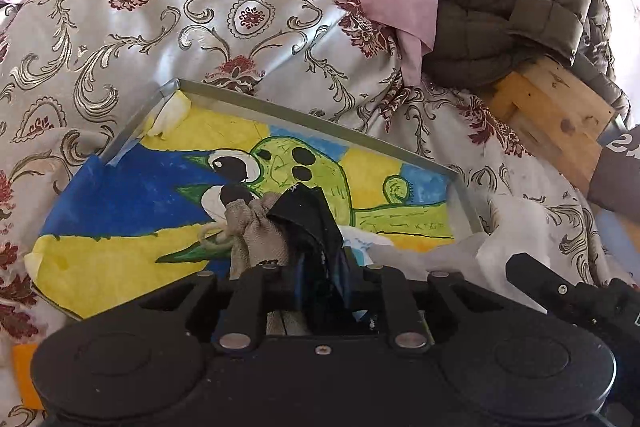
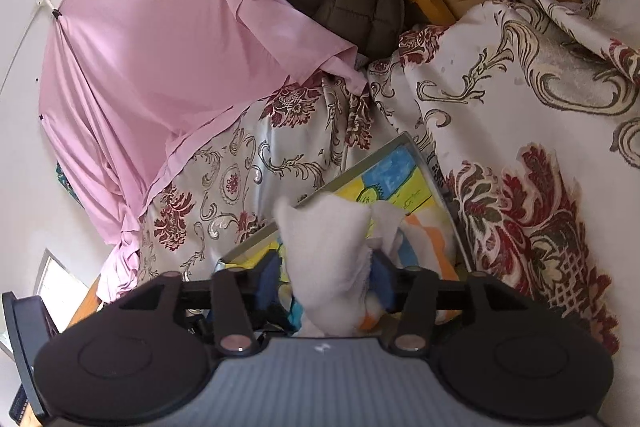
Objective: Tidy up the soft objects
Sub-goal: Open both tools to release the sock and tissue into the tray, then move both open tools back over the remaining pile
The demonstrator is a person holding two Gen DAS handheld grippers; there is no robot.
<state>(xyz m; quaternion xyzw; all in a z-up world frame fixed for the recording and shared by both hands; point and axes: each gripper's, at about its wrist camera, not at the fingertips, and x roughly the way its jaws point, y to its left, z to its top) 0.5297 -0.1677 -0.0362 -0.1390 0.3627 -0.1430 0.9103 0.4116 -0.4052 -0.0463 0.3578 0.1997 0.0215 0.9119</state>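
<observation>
Hovering over the metal tray (image 1: 312, 115), I have soft things in or between both sets of jaws. My left gripper (image 1: 316, 291) points down at the tray's painted paper lining, and a beige drawstring pouch (image 1: 252, 231) with a dark cloth (image 1: 308, 223) stands up straight out of it, long axis running away from me toward the tray's far rim. The jaws sit narrow around the pair; whether the pads still press on them I cannot tell, since the fabric hides the contact.

My right gripper (image 2: 328, 287) comes in at the tray's near right corner, and a white cloth (image 2: 328, 251) rises between its fingers. Those jaws stand apart, with a gap showing on the left side of the cloth, so I judge it released, or close to it, and resting over the tray.

Both bundles lie directly ahead of their own jaws and above the tray (image 2: 440, 183), so the coming move turns on dropping straight down rather than reaching sideways. Inside the tray I see the painted paper, crumpled white material (image 1: 440, 247) at the right end, and an orange-striped cloth (image 2: 424, 239) under my right fingers. Around the tray lies a patterned bedspread (image 1: 160, 39).
</observation>
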